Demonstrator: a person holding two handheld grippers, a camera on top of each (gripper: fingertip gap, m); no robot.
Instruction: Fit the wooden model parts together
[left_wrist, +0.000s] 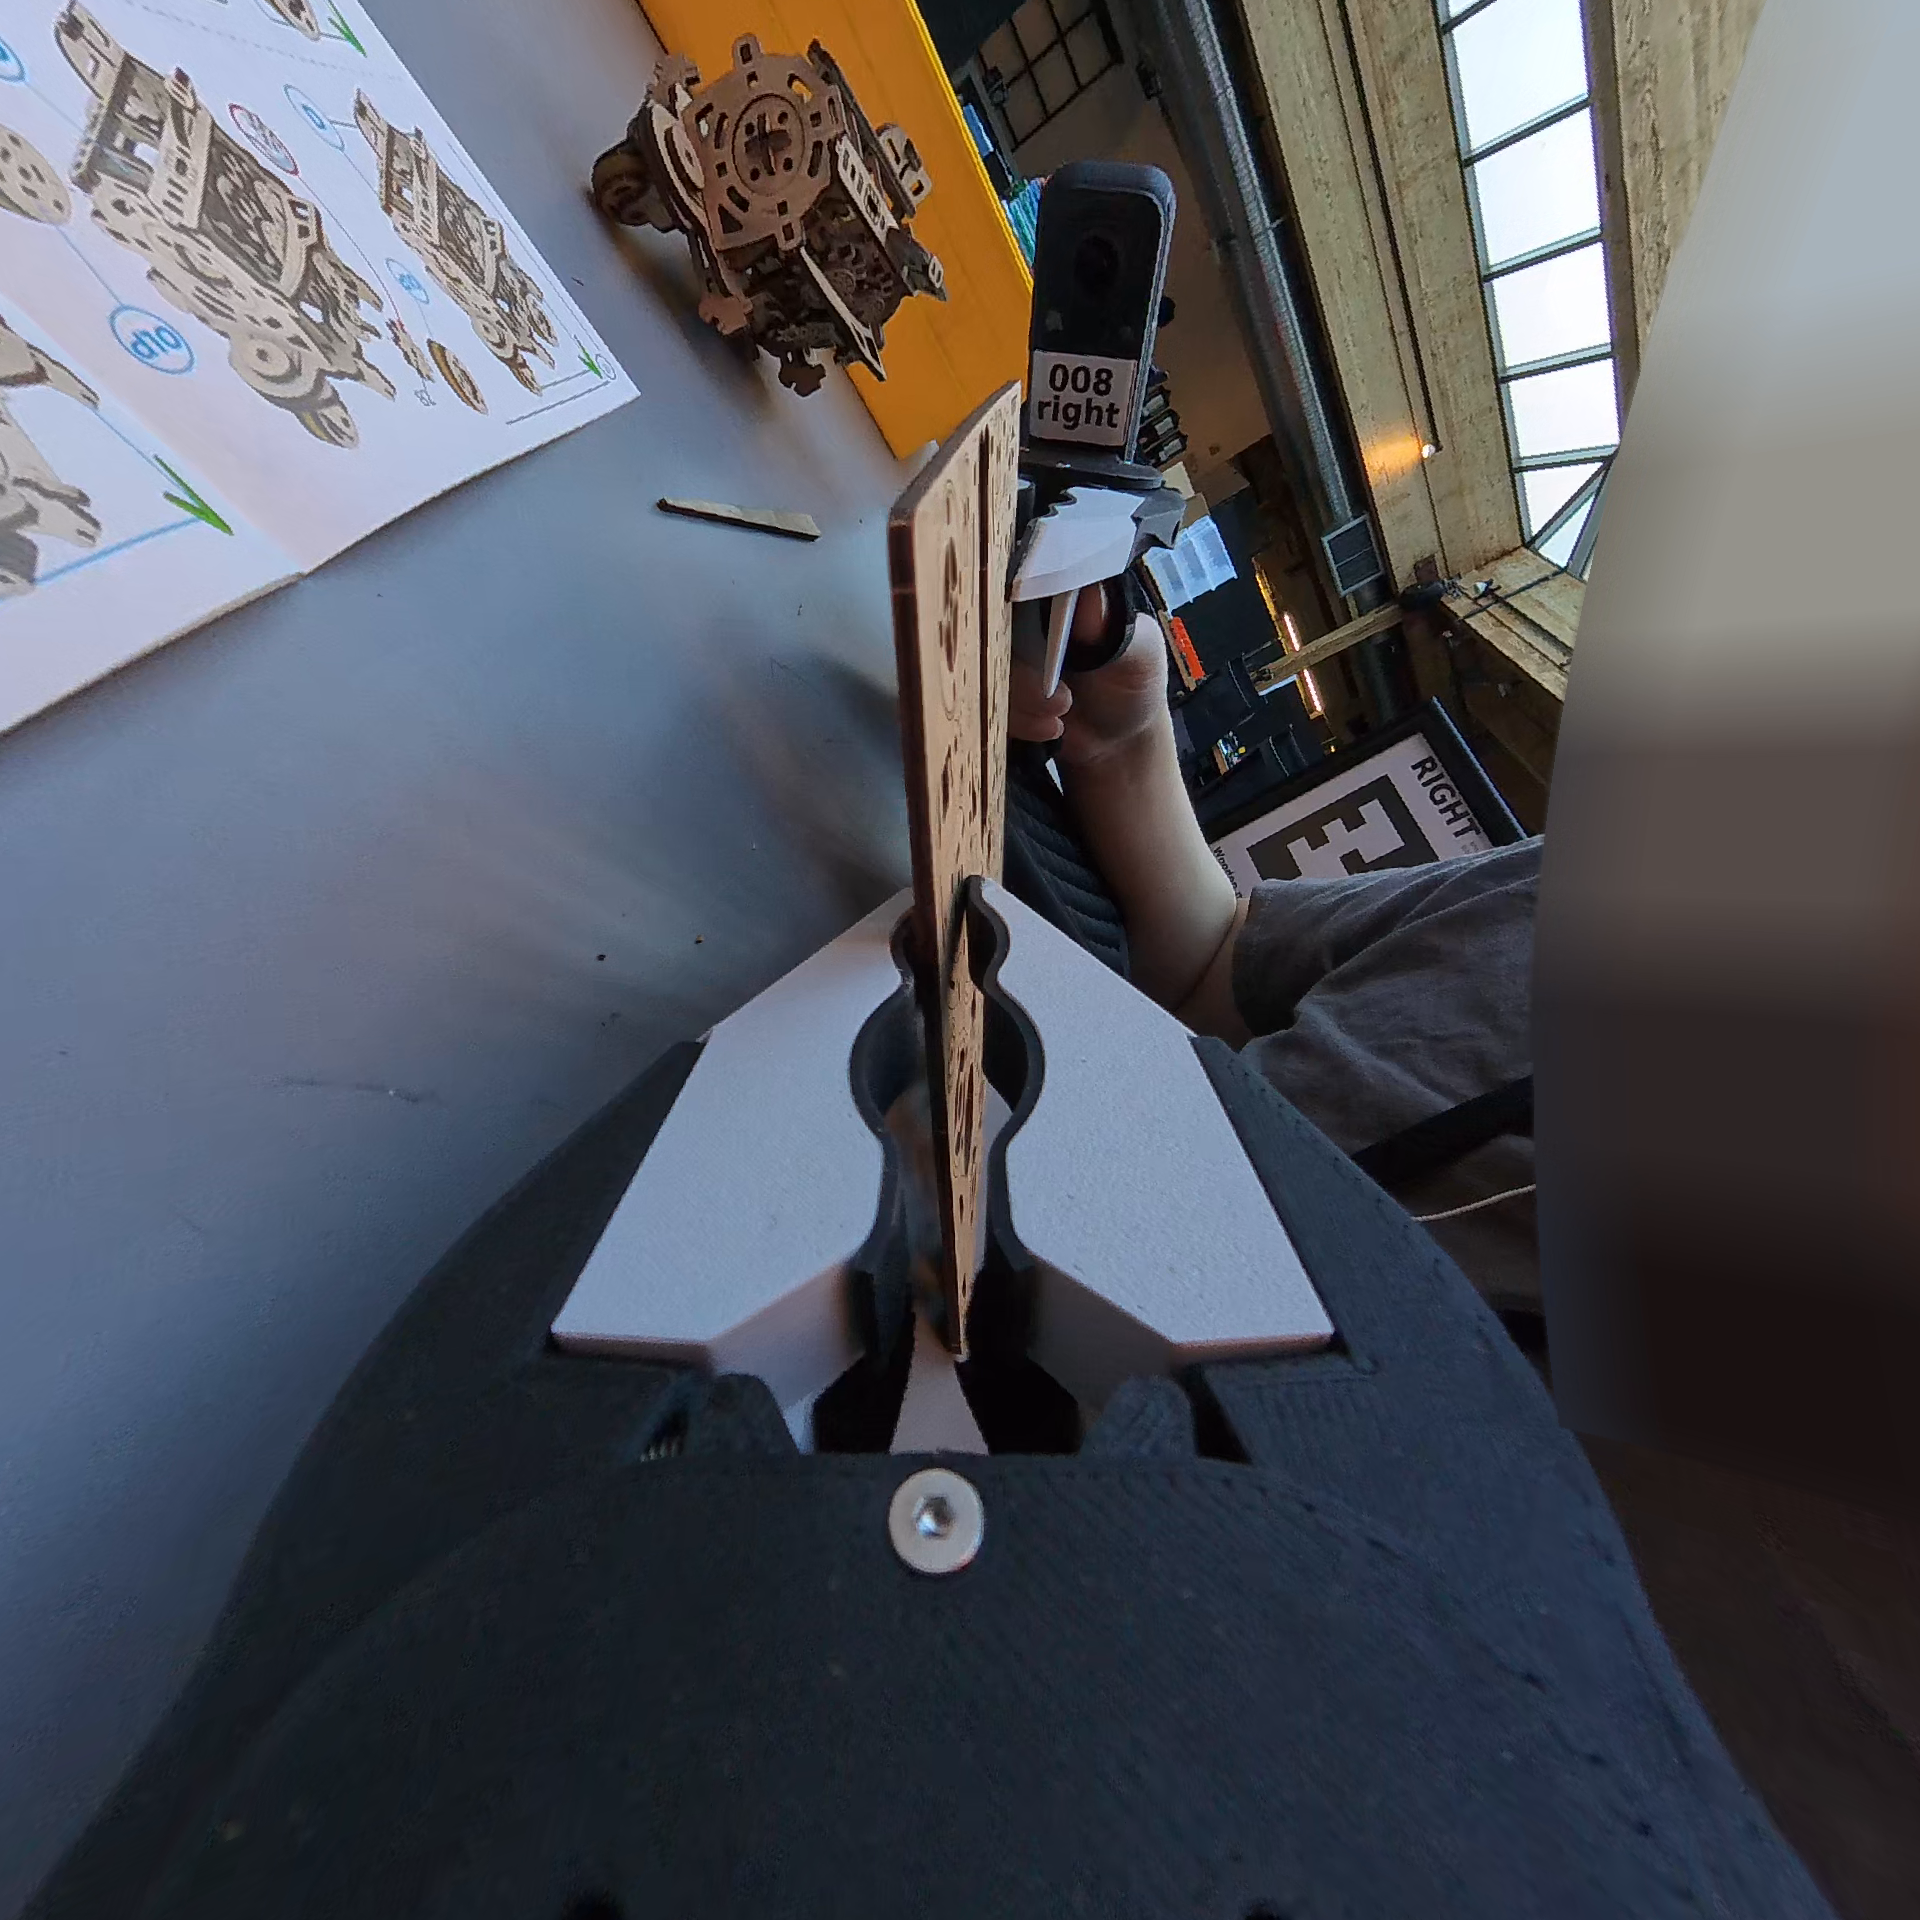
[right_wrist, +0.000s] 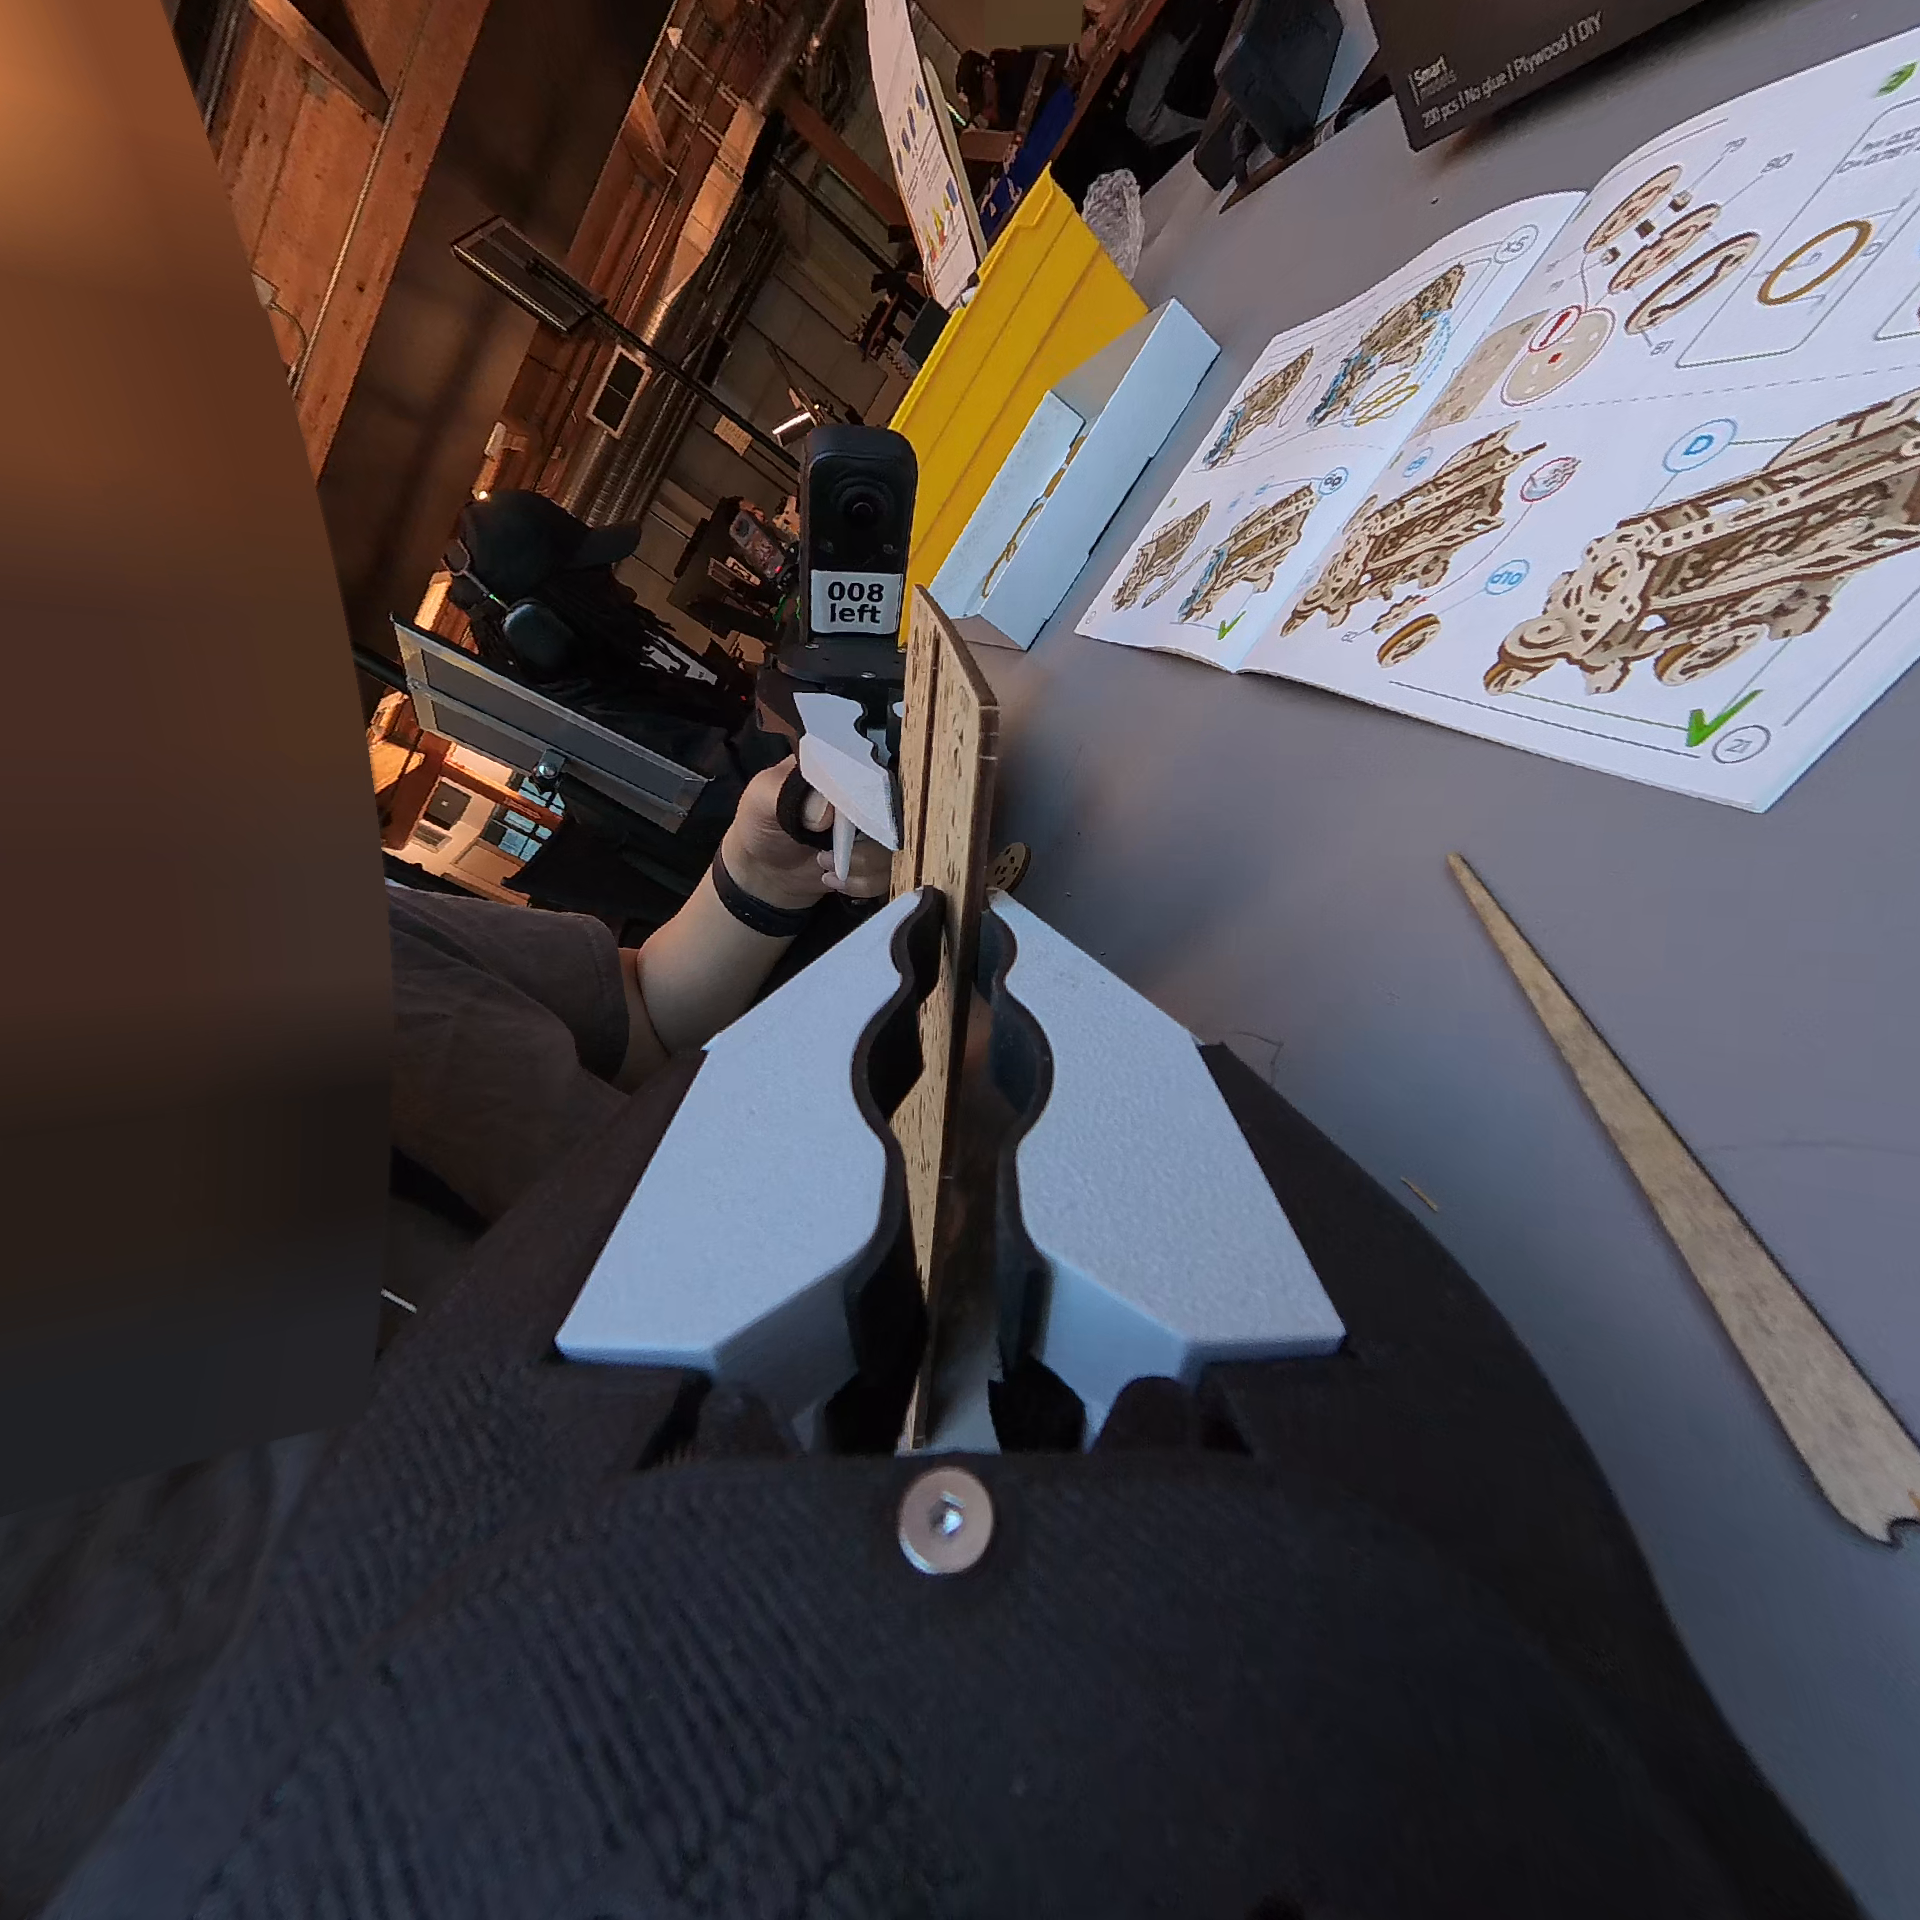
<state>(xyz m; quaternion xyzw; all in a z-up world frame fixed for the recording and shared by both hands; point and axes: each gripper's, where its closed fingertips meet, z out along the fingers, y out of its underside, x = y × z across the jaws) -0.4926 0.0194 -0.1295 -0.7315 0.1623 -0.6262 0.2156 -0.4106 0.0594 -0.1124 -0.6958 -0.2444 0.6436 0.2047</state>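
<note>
Gripping opposite ends of a thin laser-cut plywood sheet (left_wrist: 951, 790), the left gripper (left_wrist: 940, 935) and the right gripper (right_wrist: 951, 935) face each other above the grey surface (left_wrist: 416, 935), each closed edge-on around the board. In the left wrist view the sheet stands on edge between the white fingers (left_wrist: 1122, 1143), running away from them to the right gripper at its far end. The right wrist view shows the same sheet clamped between its own white fingers (right_wrist: 1143, 1195), with the left gripper pinching the far end. On the surface, well apart from the sheet, lie an open illustrated instruction booklet (right_wrist: 1558, 499), a partly built wooden mechanical model (left_wrist: 774, 218) beside a yellow bin (left_wrist: 935, 208), a long tapered wooden offcut (right_wrist: 1683, 1216) and a short flat wooden strip (left_wrist: 738, 516).
</note>
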